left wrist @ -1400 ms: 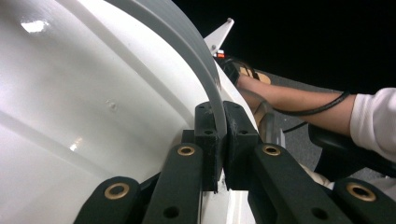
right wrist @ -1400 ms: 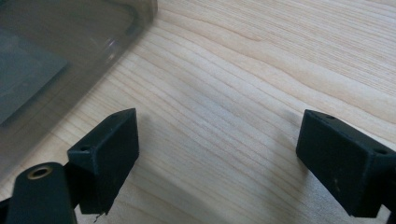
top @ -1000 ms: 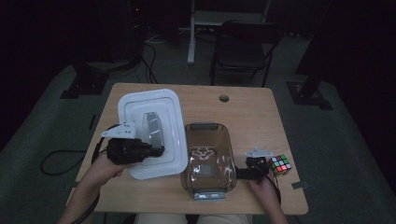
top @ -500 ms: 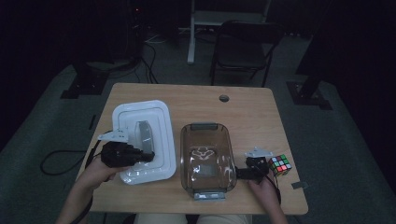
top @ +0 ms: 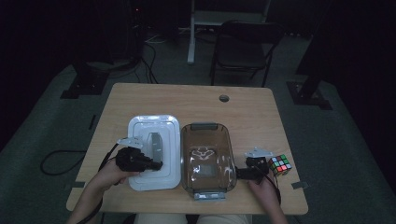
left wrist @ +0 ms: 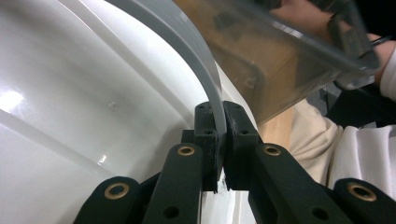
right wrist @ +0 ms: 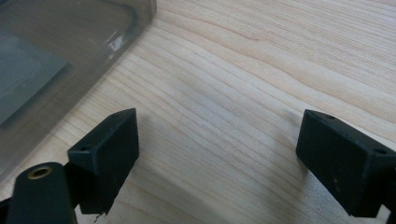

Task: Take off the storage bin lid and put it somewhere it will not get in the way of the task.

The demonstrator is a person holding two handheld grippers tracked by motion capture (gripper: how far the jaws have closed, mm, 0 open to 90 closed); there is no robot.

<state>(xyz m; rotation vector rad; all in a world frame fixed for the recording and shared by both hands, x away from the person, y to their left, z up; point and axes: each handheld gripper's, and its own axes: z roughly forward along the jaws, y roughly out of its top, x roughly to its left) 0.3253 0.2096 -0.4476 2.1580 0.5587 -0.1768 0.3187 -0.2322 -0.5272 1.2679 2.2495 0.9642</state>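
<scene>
A white plastic lid [top: 154, 133] lies flat or nearly flat over the table, left of a clear plastic container [top: 208, 127]. My left gripper [top: 156, 164] is shut on the lid's right rim near its front. In the left gripper view the jaws [left wrist: 223, 140] pinch the grey-edged rim of the lid [left wrist: 93, 93], with the container [left wrist: 280, 51] just beyond. My right gripper [top: 240, 173] rests low on the table at the container's right side. In the right gripper view it [right wrist: 224, 154] stands open over bare wood, the container's corner [right wrist: 56, 46] off to its left.
A colourful puzzle cube [top: 280, 164] sits on the wooden table [top: 187, 100] just right of my right hand. A cable hole [top: 224, 98] is at the back of the table. A chair [top: 243, 42] and stands are on the floor beyond.
The left gripper has come down and toward the front with the lid, which now sits lower beside the container. The right gripper has stayed put.
</scene>
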